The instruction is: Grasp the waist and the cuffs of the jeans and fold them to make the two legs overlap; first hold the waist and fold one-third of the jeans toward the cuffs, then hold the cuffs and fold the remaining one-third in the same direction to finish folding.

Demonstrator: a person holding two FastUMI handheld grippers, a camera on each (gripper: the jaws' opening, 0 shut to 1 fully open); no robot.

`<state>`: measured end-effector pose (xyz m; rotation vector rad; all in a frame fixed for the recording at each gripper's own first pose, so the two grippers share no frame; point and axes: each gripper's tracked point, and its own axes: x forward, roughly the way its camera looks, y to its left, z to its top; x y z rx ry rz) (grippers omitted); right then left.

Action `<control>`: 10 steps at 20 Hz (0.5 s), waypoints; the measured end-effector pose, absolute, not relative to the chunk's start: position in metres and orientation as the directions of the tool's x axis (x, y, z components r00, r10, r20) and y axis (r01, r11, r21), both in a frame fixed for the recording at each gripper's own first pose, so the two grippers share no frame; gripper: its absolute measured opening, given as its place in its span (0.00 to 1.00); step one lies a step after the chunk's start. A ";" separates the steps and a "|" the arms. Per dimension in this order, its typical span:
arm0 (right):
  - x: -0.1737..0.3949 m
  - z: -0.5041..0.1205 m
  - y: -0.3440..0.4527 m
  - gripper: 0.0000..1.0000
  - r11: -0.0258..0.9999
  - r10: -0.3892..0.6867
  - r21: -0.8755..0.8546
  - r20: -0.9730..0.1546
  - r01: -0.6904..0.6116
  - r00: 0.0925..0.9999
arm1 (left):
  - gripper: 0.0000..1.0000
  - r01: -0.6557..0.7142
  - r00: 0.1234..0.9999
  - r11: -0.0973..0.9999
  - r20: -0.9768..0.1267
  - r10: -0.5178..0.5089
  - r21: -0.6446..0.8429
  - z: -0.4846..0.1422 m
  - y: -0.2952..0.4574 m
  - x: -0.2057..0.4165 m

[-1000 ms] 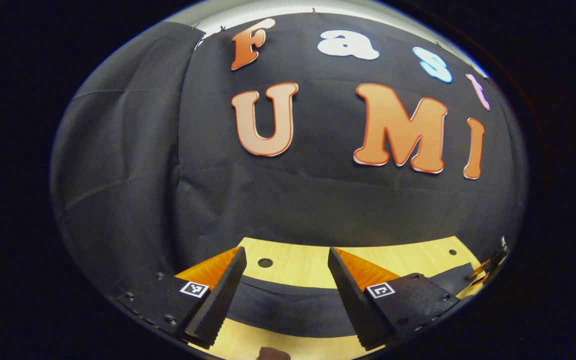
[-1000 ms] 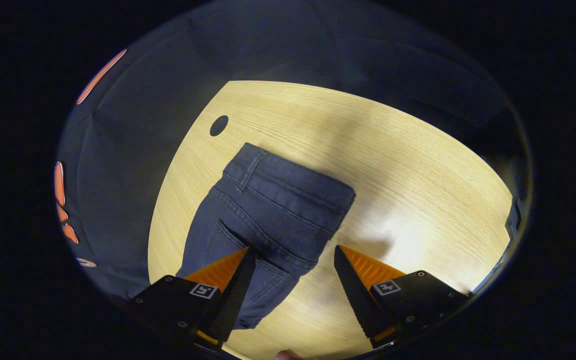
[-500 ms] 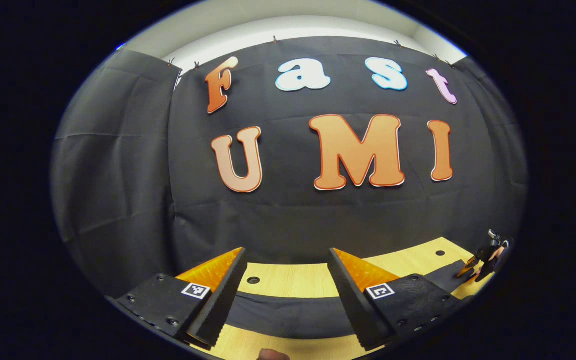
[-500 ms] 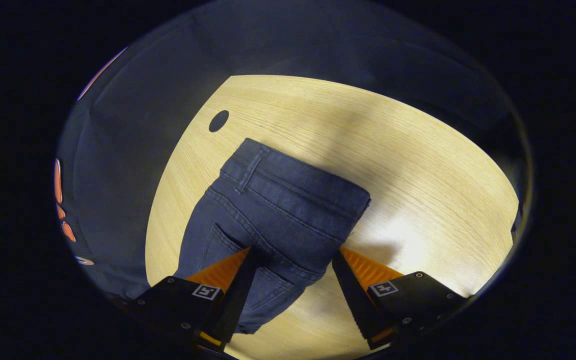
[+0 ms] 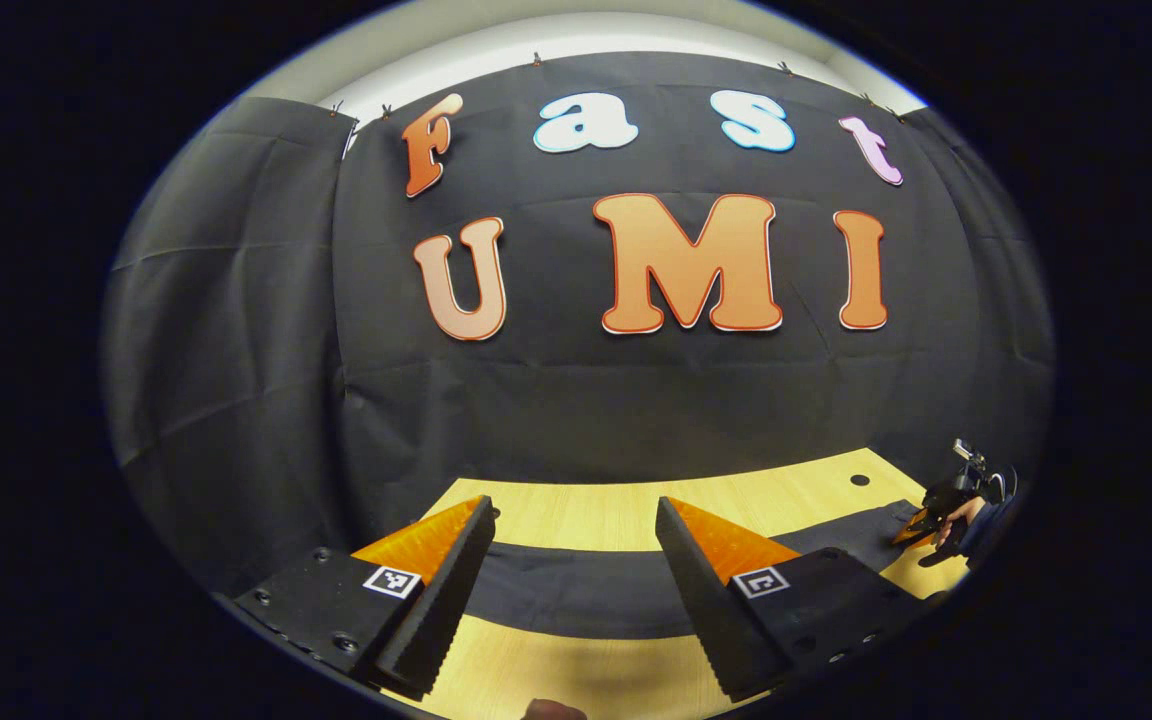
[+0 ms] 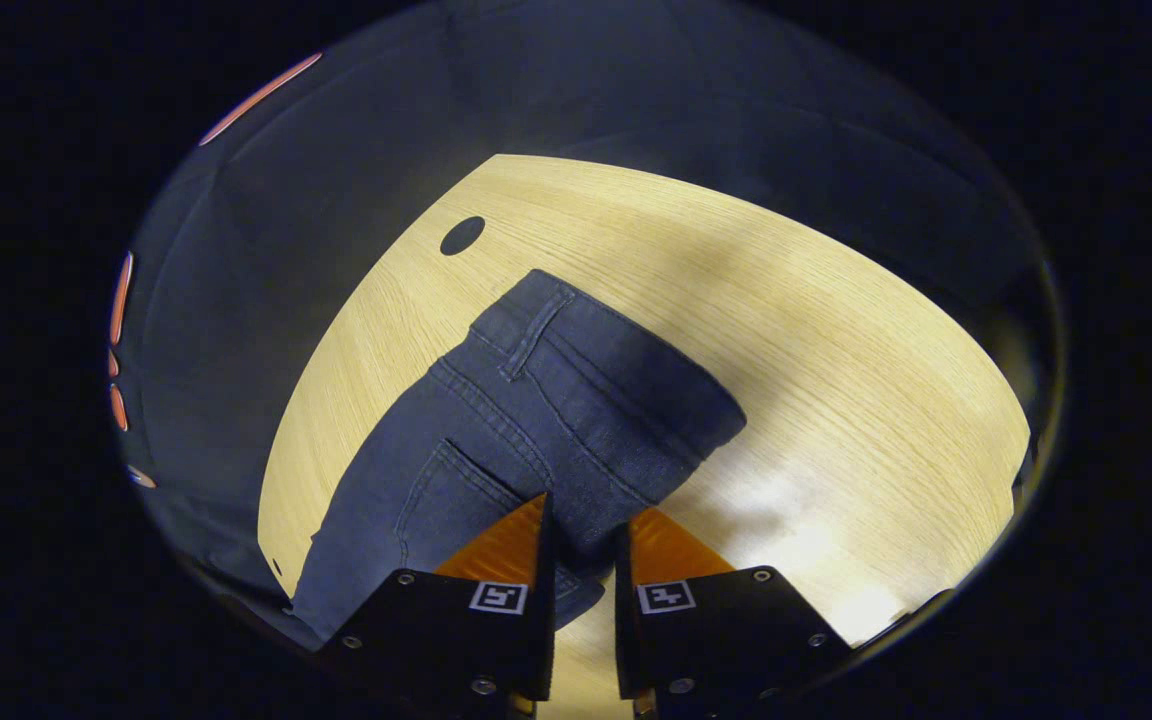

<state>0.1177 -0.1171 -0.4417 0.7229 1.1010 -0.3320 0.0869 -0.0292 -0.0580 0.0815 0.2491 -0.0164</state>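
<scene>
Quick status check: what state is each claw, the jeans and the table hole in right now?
right claw: fingers drawn close, pinching the jeans at the waist edge.
left claw: open, above a leg, holding nothing.
jeans: spread flat on the table, back pocket up.
table hole: uncovered.

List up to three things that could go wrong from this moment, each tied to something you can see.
1. The right tool pinches only the jeans' near edge, so the denim may slip out when lifted.
2. The left tool hangs open above the legs, so a lift now could drag the jeans askew across the table.
</scene>
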 end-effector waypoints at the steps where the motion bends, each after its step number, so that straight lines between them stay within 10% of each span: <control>1: 0.120 -0.438 -0.118 0.26 0.727 0.092 0.371 -0.887 0.578 0.453 | 0.97 0.026 0.968 0.997 -0.252 -0.006 0.076 -0.060 -0.030 0.085; 10: 0.123 -0.358 -0.097 0.25 0.768 0.041 0.413 -0.795 0.490 0.605 | 0.97 0.051 0.964 0.997 -0.265 -0.035 0.055 -0.063 -0.006 0.098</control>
